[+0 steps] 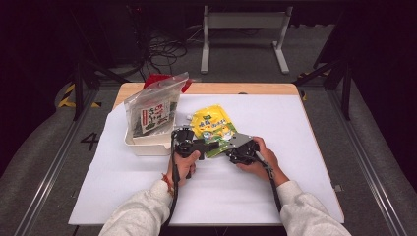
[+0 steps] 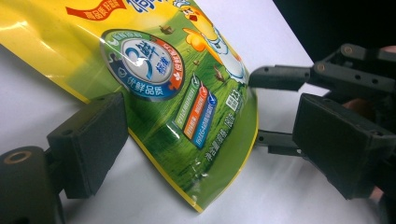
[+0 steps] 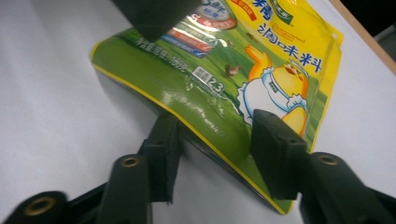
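A yellow-and-green seasoning pouch [image 1: 212, 125] with a cartoon duck lies on the white sheet, its green bottom edge toward the person. My left gripper [image 1: 209, 145] reaches in from the left. Its jaws [image 2: 215, 144] stand wide either side of the pouch's bottom corner [image 2: 205, 140]; the left pad [image 2: 88, 144] is at the pouch's edge and the right pad is off it. My right gripper [image 1: 225, 149] comes from the right. It is open [image 3: 215, 149], one jaw under the raised bottom edge of the pouch [image 3: 196, 93] and one above it, with a gap showing.
A white bin [image 1: 142, 146] at the left holds a clear zip bag with a dark seaweed packet [image 1: 155, 110]. Something red [image 1: 158, 78] lies behind it. Bare white sheet [image 1: 295, 167] spreads right and in front. A metal stand [image 1: 243, 22] is on the floor beyond the table.
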The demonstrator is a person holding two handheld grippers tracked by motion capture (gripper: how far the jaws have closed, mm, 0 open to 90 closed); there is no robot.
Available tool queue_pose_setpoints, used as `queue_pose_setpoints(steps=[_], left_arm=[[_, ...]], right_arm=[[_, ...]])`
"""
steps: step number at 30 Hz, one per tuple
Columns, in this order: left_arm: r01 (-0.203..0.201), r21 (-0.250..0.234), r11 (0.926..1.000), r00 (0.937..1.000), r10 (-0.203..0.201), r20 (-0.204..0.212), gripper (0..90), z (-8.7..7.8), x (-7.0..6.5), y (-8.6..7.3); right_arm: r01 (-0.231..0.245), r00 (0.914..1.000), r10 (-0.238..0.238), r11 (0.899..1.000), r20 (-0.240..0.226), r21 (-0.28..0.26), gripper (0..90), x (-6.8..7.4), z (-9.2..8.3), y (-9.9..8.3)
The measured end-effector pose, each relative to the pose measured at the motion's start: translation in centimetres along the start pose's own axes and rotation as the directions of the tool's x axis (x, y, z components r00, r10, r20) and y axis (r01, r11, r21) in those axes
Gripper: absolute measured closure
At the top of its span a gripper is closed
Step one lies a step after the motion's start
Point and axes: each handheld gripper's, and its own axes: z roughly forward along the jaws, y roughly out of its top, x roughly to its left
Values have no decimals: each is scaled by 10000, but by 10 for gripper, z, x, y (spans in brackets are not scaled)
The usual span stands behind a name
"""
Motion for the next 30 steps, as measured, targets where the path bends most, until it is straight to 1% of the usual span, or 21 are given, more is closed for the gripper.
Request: queue_pose_setpoints(steps=[1,3,4,6,7,8,10,12,13,14,16,18,19,20,22,23,24,25,27,29,30], left_arm=[[7,-63,10000,10000,-6,66,120,0,1,0],[33,59,10000,9987,-36,513,165,1,2,0],[-41,174,9998,9982,30,606,187,1,1,0],[-328,83,9994,9986,325,418,181,2,-2,1],[-194,119,9997,9986,188,504,182,0,-4,1],[-299,37,9995,9992,298,282,185,-1,-2,1],[-35,84,10000,9999,36,-130,151,-3,1,0],[-48,-168,9998,9997,43,-252,166,-4,5,0],[-136,-136,9998,9991,130,-408,152,-3,3,1],[-365,-87,9993,9973,359,-648,139,-2,1,1],[-610,-87,9981,9940,599,-911,107,1,-2,1],[-609,-224,9979,9914,579,-1178,100,3,-3,1],[-675,-393,9969,9897,619,-1288,89,4,-2,2],[-526,-453,9976,9901,462,-1323,97,4,-1,3],[-162,-578,9982,9929,93,-1186,90,4,2,6],[-162,-578,9982,9929,93,-1186,91,4,2,6],[289,-747,9968,9952,-357,-916,80,4,5,8],[289,-747,9968,9952,-357,-916,57,4,5,8],[528,-800,9954,9957,-586,-717,51,6,5,9],[489,-890,9948,9973,-535,-506,51,8,7,9],[806,-948,9922,9963,-829,-214,53,8,8,8]], right_arm=[[58,9999,-58,10000,-100,24,629,1,0,0],[270,9981,-263,9996,-555,108,890,1,1,-2],[250,9979,-249,9997,-602,8,900,2,2,-3],[285,9982,-283,9996,-535,16,900,1,3,-2],[302,9987,-302,9995,-402,9,900,2,3,-1],[295,9991,-298,9995,-316,-106,845,2,2,-1],[-78,10000,76,9988,-52,-477,526,0,-3,-1],[-913,9954,890,9934,-363,-698,441,-9,-6,-2],[-1579,9862,1519,9826,-660,-982,411,-17,-8,-5],[-2467,9669,2362,9619,-966,-1175,381,-26,-9,-9],[-4029,9127,3895,9083,-1236,-1128,347,-48,-5,-18],[-4591,8855,4455,8826,-1321,-1014,338,-60,-2,-22],[-5097,8558,4956,8569,-1483,-773,296,-68,2,-23],[-5407,8347,5240,8382,-1695,-714,295,-73,4,-23],[-5750,8118,5586,8155,-1701,-658,293,-81,10,-22],[-5982,7943,5814,7991,-1764,-599,280,-85,14,-22],[-6244,7709,6057,7797,-1970,-464,284,-89,18,-23],[-6244,7709,6057,7797,-1970,-464,284,-89,18,-23],[-6535,7369,6363,7569,-2280,3,268,-92,30,-26],[-6798,7125,6565,7333,-2479,-120,256,-91,34,-28],[-6892,7023,6632,7244,-2585,-139,261,-91,35,-29]])
